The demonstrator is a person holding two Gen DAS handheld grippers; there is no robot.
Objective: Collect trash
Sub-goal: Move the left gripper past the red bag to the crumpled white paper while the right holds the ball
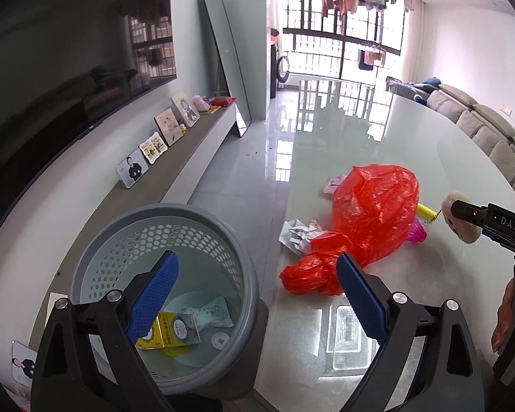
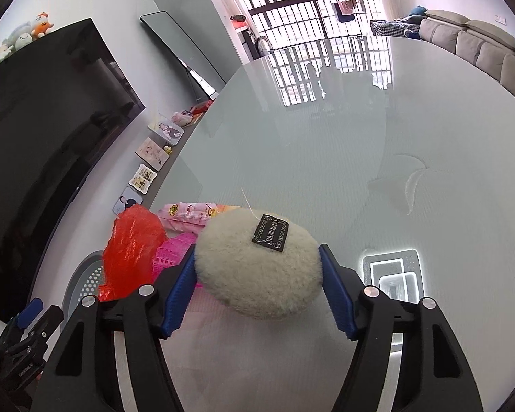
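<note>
Nearest the lens in the right wrist view, the right gripper [image 2: 257, 274] has its two blue pads pressed against either side of a cream fluffy puff [image 2: 257, 264] bearing a small black label [image 2: 270, 232], so it is grasping the puff, which fills the lower centre of the frame above the pale glass table [image 2: 326, 137]. Left of the puff sit a crumpled red plastic bag [image 2: 134, 247], a pink mesh item [image 2: 173, 254] and a pink printed wrapper [image 2: 189, 216]; the rim of the grey bin [image 2: 82, 278] peeks out at lower left. In the left wrist view, the left gripper [image 1: 254, 295] stands released at the bottom of the frame, nothing between its blue pads; one finger hangs over the bin [image 1: 175, 213], the other over the table edge. Inside the bin lie a yellow box [image 1: 168, 336] and a white packet [image 1: 211, 312]. On the table [image 1: 395, 137], right of centre, the red bag [image 1: 370, 216] spreads beside crumpled white paper [image 1: 300, 237], with a yellow object [image 1: 427, 210] poking out behind. The puff [image 1: 458, 218] appears at the right edge, held clear above the table.
</note>
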